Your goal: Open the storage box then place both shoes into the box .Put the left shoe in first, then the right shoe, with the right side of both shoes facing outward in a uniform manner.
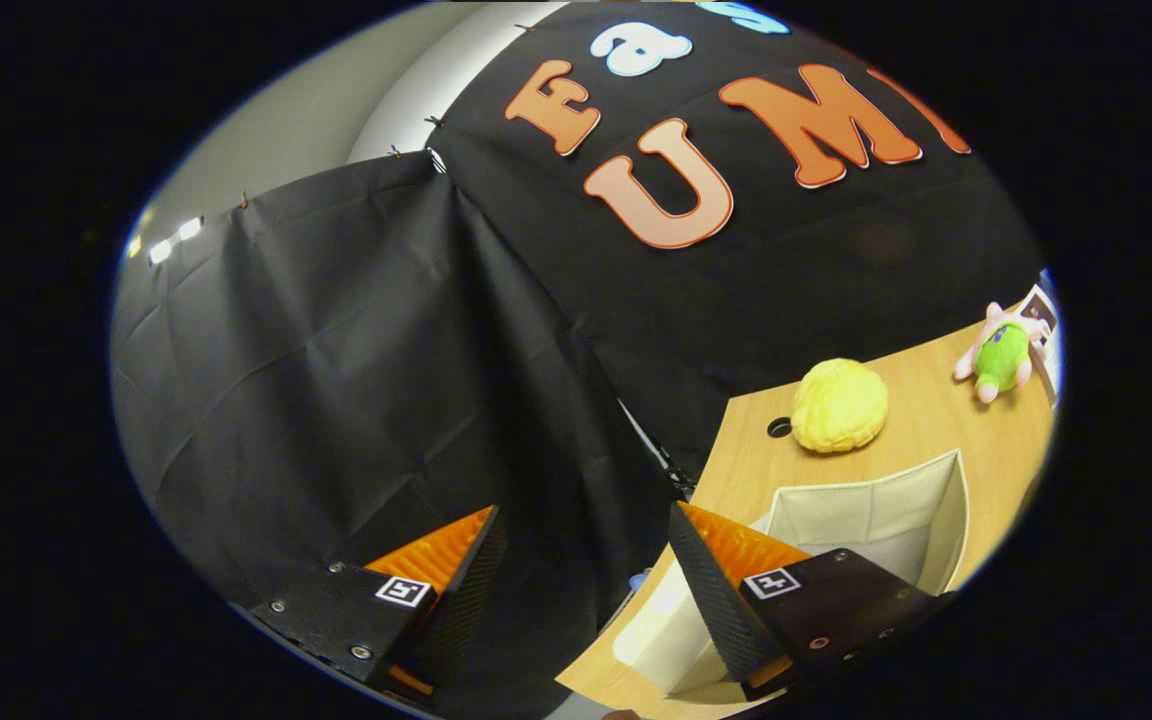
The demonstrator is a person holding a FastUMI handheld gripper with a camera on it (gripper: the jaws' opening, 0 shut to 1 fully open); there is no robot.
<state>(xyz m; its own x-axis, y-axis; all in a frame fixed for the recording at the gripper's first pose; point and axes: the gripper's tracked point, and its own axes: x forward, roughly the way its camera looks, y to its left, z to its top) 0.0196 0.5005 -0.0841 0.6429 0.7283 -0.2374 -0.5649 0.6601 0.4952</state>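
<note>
The gripper [586,560] is tilted, looking across the corner of a wooden table [936,420] toward the black cloth wall of the booth. Its two fingers are spread wide apart with nothing between them; only cloth lies in the gap.

Just beyond the finger at about 4 o'clock sits the box [866,515], a pale cream fabric bin with its top open and its inside showing. Part of its near wall is hidden behind that finger. No shoe can be seen inside the part that shows.

Past the box, at about 2 o'clock from the fingers, a yellow bumpy toy [839,405] rests on the table beside a small round hole [779,427] in the tabletop. Farther off, toward 3 o'clock near the table's far end, lies a green and pink plush [1001,352].

Judging by its look, the box is cloth-walled, light and soft: its sides would likely give and fold if pushed, and it could slide on the smooth wood. A thin top rim is probably the best place to pinch it. The box appears already open, so the shoes come next. They are likely light but bulky; taking one by the heel collar or upper edge should suit narrow fingers.
</note>
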